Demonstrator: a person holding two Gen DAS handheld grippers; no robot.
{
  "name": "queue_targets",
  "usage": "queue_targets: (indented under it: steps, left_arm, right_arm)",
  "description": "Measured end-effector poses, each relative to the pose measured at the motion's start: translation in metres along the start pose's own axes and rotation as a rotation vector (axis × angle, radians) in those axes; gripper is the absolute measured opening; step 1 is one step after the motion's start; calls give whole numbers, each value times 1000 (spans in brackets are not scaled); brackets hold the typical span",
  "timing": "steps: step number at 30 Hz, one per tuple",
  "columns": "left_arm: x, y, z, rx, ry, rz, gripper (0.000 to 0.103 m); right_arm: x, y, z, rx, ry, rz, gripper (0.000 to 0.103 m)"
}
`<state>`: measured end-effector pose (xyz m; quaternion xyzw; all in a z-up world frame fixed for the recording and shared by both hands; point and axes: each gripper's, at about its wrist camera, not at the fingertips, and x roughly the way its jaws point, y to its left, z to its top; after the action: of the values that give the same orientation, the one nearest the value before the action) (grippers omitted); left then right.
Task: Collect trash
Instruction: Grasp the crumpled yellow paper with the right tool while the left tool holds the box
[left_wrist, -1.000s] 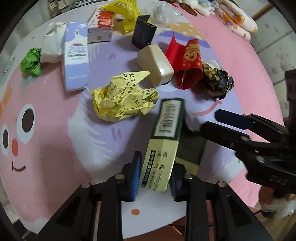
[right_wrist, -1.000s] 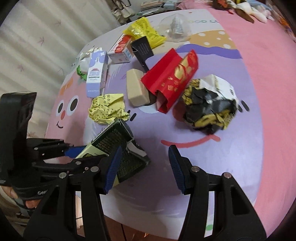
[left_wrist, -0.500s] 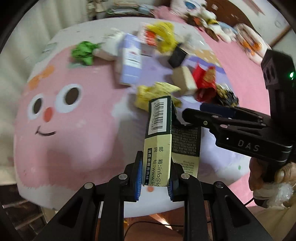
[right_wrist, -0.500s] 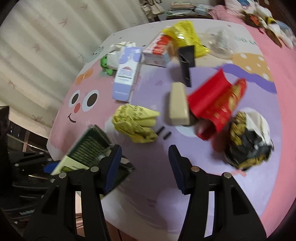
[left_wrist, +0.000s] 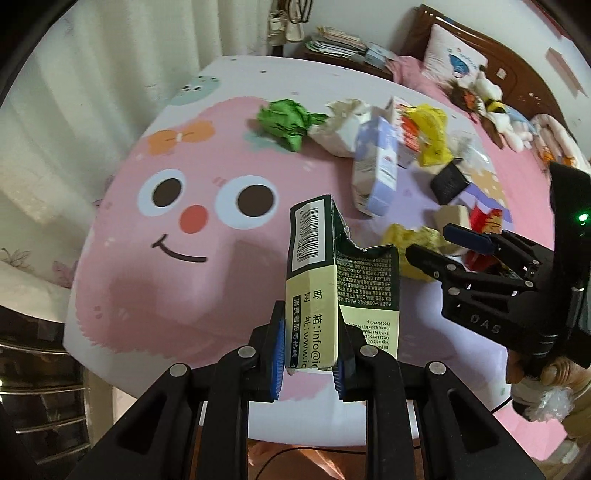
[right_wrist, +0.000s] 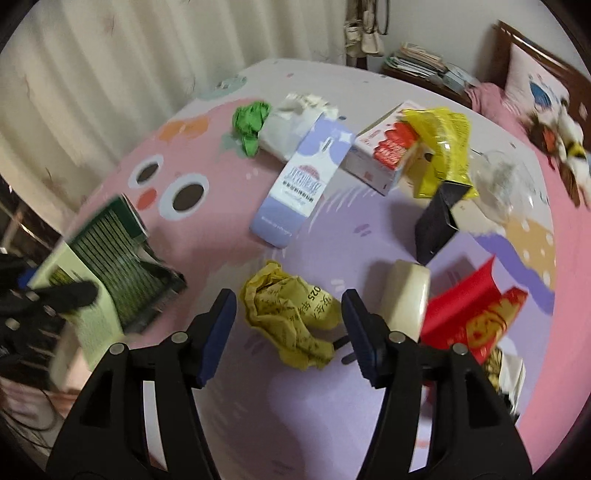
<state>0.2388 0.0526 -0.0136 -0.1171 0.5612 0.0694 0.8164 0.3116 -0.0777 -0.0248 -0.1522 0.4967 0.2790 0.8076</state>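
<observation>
My left gripper (left_wrist: 309, 358) is shut on a torn green and cream carton (left_wrist: 317, 280), held up above the near edge of the bed. The same carton (right_wrist: 107, 266) appears blurred at the left of the right wrist view. My right gripper (right_wrist: 290, 332) is open, its blue pads either side of a crumpled yellow paper ball (right_wrist: 291, 314) lying on the purple sheet, apart from it. In the left wrist view the right gripper (left_wrist: 443, 240) shows at the right, held by a hand (left_wrist: 535, 373).
On the cartoon-face sheet (left_wrist: 177, 258) lie a lilac carton (right_wrist: 299, 184), green paper wad (right_wrist: 251, 122), white crumpled paper (right_wrist: 295, 114), red-and-white box (right_wrist: 384, 155), yellow bag (right_wrist: 443, 144), black box (right_wrist: 439, 221), cream block (right_wrist: 406, 291) and red packet (right_wrist: 476, 314).
The left gripper has lifted the carton up and back toward the bed's near edge. The right gripper has swung left, now framing the yellow paper ball.
</observation>
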Motion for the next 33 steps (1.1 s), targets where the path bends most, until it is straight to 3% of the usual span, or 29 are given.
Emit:
queue_targets:
  steps: [4,7,16,26,33]
  left_arm:
    - [3,4,0,-6,3,15,20]
    - [5,5,-1,-8,12,21,20]
    - [-2,11,-5,30,23,13,20]
    - [-40,28,-24,171,-13,-29,20]
    - [-82,62,-59,278,-62,-83,20]
  right_arm:
    - [17,6,0,-69,28,-52,57]
    - [23,5,1,-54,35,-45,57]
    - [19,7,-8,19,46,-38,34]
    - [-44,31,-45,223,-2,-36,33]
    - [-92,82,-87,404,-53,-56,33]
